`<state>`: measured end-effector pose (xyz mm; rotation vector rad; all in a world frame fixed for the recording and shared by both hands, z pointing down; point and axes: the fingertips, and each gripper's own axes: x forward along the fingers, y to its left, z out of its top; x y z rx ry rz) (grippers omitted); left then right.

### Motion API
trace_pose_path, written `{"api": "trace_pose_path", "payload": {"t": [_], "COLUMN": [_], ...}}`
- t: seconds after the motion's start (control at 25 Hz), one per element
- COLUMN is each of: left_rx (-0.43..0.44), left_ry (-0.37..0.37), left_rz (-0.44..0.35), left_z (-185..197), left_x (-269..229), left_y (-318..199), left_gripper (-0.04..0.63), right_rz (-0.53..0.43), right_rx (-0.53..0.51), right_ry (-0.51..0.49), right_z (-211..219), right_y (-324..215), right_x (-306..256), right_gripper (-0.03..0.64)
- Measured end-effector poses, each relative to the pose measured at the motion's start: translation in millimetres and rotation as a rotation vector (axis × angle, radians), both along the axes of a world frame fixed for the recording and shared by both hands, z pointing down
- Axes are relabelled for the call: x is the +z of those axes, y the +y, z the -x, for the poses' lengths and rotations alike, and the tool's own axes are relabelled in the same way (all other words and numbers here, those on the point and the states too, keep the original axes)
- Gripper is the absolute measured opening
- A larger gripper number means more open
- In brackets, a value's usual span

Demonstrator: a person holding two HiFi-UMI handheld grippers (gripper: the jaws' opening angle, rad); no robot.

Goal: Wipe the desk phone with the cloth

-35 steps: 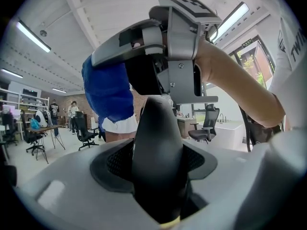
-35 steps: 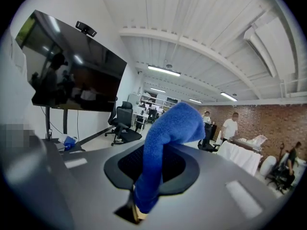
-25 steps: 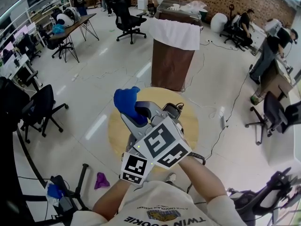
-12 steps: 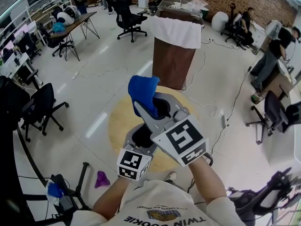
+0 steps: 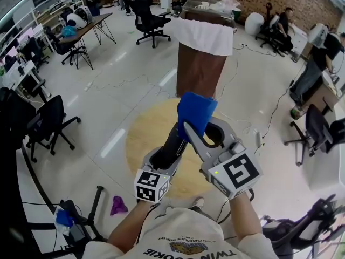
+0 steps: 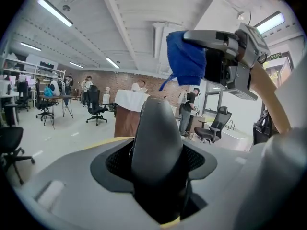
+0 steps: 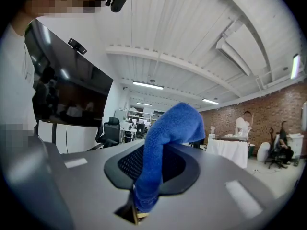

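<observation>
In the head view both grippers are held up over a round wooden table (image 5: 141, 139). My left gripper (image 5: 168, 151) is shut on a black phone handset (image 5: 176, 139), which points up and away. My right gripper (image 5: 198, 129) is shut on a blue cloth (image 5: 195, 111), and the cloth hangs over the handset's far end. The left gripper view has the handset (image 6: 157, 145) filling the jaws, with the cloth (image 6: 185, 60) above it. In the right gripper view the cloth (image 7: 165, 138) droops from the pinch point. The phone base is hidden behind the grippers.
A brown pedestal draped in white cloth (image 5: 202, 50) stands beyond the table. Black office chairs (image 5: 51, 125) are at the left and right, with people at desks farther off. A purple rag (image 5: 116, 205) and cables lie on the floor.
The right gripper has carried the blue cloth rightward, from the left of the handset to over its far end. The left gripper has kept its hold on the handset.
</observation>
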<state>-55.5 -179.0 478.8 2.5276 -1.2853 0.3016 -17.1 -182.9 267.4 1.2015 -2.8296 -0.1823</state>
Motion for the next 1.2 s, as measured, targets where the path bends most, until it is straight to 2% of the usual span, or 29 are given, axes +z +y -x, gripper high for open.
{"api": "trace_pose_path", "payload": {"t": [0.36, 0.72, 1.2], "left_rx": [-0.023, -0.068, -0.125], "left_ry": [-0.009, -0.011, -0.099], "left_rz": [0.100, 0.225, 0.404], "left_z": [1, 6, 13], "left_x": [49, 100, 176], "left_y": [-3, -9, -20], "left_gripper": [0.270, 0.270, 0.272], "right_rz": [0.035, 0.160, 0.292], "right_rx": [0.011, 0.045, 0.099], "right_ry": [-0.084, -0.097, -0.116], "right_z": [-31, -55, -77], "right_y": [13, 18, 29], "right_x": [49, 115, 167], "right_gripper": [0.061, 0.061, 0.061]}}
